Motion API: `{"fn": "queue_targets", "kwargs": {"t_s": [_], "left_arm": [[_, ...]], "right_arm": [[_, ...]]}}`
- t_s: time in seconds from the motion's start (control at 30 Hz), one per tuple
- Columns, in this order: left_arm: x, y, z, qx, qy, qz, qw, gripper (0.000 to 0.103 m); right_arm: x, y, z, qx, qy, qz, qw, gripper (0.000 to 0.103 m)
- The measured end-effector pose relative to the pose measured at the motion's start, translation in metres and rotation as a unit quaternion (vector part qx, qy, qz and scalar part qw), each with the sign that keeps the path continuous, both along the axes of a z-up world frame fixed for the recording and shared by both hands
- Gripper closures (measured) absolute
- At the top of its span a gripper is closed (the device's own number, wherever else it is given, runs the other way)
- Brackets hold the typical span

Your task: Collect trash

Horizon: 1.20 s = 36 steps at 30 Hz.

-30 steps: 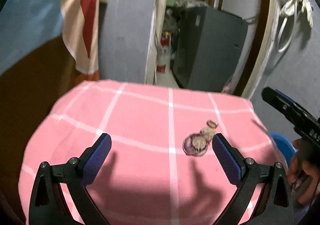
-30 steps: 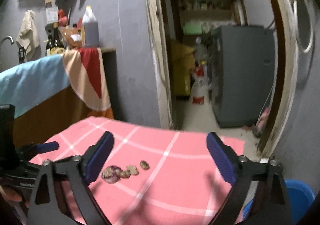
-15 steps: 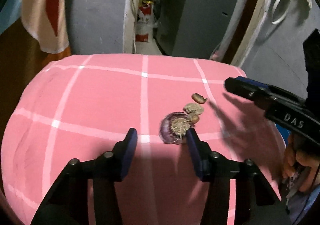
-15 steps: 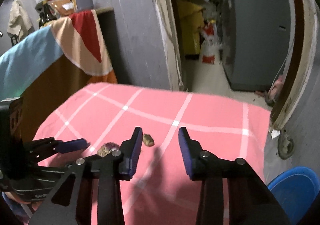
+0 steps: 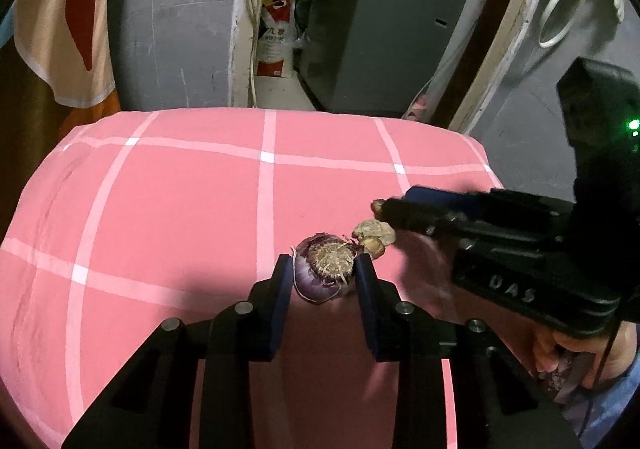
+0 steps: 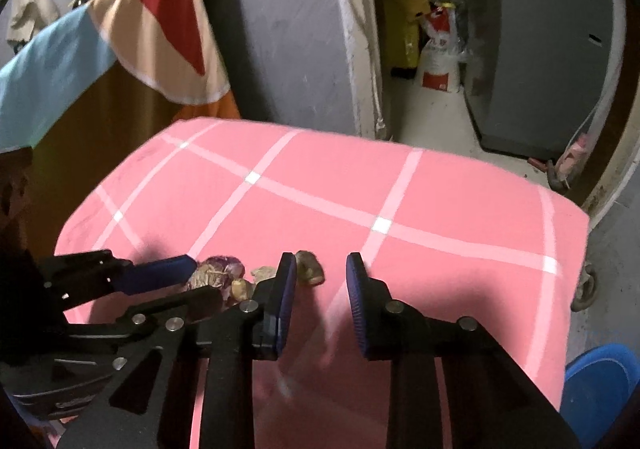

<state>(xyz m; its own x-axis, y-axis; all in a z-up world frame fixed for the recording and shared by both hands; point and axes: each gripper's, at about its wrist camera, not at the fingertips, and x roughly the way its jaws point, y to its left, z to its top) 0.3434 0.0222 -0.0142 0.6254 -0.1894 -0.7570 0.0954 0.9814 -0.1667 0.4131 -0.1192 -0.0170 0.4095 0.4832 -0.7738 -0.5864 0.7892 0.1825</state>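
Observation:
A purple onion end (image 5: pixel 326 277) with dry roots lies on the pink checked tablecloth (image 5: pixel 180 189). My left gripper (image 5: pixel 324 269) straddles it, its jaws closing, and both pads touch its sides. Just right of it lie tan peel scraps (image 5: pixel 374 233). A smaller brown scrap (image 6: pixel 310 271) sits between the tips of my right gripper (image 6: pixel 320 273), close to the left finger. Those jaws are closing too, with a gap still beside the scrap. In the left wrist view the right gripper (image 5: pixel 400 205) reaches in from the right. The onion end (image 6: pixel 224 267) also shows in the right wrist view.
A blue bucket (image 6: pixel 600 381) stands on the floor off the table's right corner. A striped cloth (image 6: pixel 160 29) hangs over a brown counter on the left. Beyond the table, a doorway holds a grey cabinet (image 5: pixel 380 29) and a white-and-red sack (image 5: pixel 276 45).
Both grippers narrowed from wide open and dropped toward the table. The left one came down around the onion end; the right one swung in to the small scrap.

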Motion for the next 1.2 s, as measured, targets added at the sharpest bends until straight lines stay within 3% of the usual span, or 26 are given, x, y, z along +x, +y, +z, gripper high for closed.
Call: {"fn": "queue_targets", "kwargs": {"t_s": [0.23,0.53,0.73,1.2], "left_arm": [[-0.002,0.006,0.002,0.005,0.001,0.013,0.9999,0.078],[-0.009,0.009,0.003,0.003,-0.004,0.020,0.9998,0.079],[-0.013,0.009,0.003,-0.004,-0.001,0.024,0.9997,0.079],[-0.018,0.015,0.003,-0.012,0.002,0.040,0.9991,0.079]], "right_arm": [[0.006,0.002,-0.005,-0.001,0.016,0.000,1.000,0.080],[-0.006,0.000,-0.002,-0.015,0.011,0.011,1.000,0.097],[-0.017,0.000,0.007,-0.011,-0.015,0.014,1.000,0.097],[-0.018,-0.008,0.010,0.000,-0.008,0.004,1.000,0.096]]}}
